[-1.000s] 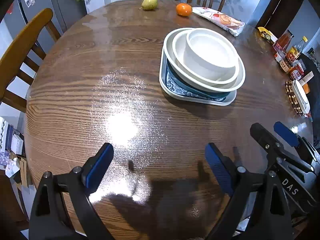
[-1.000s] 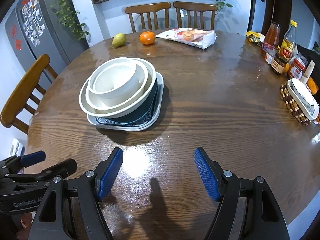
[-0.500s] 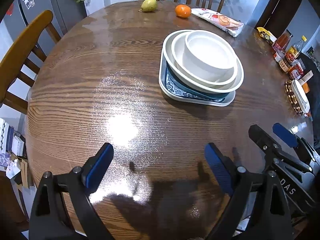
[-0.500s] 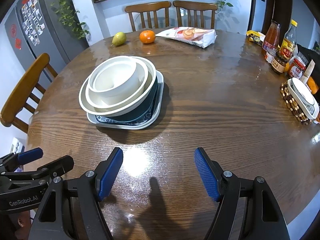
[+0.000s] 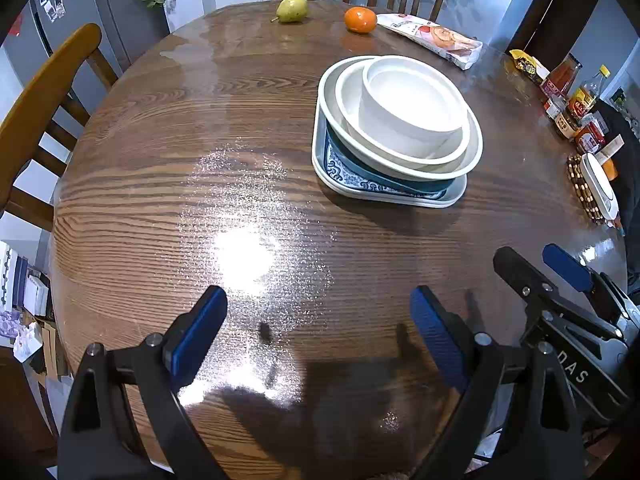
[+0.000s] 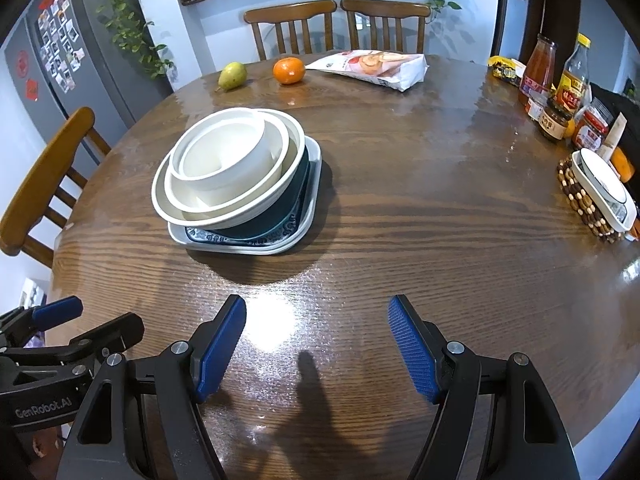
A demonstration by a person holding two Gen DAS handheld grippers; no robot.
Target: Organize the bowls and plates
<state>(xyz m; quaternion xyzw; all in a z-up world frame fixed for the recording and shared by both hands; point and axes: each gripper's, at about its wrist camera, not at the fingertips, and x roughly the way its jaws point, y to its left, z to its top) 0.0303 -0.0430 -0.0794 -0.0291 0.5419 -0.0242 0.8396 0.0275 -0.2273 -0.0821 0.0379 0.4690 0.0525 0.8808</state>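
Note:
On the round wooden table stands one stack of dishes. A small white bowl sits in wider white bowls. They rest on a blue-patterned plate and a white square plate. My left gripper hangs open over bare wood, near the front edge and left of the stack. My right gripper is open too, in front of the stack, with nothing between its blue pads. Each gripper shows at the edge of the other's view.
At the far edge lie a pear, an orange and a snack bag. Bottles and jars crowd the right side, with a white dish on a beaded mat. Wooden chairs ring the table.
The stack has slid slightly lower in the left wrist view and the far rim shows more. The right wrist view is almost the same. Both grippers stay open.

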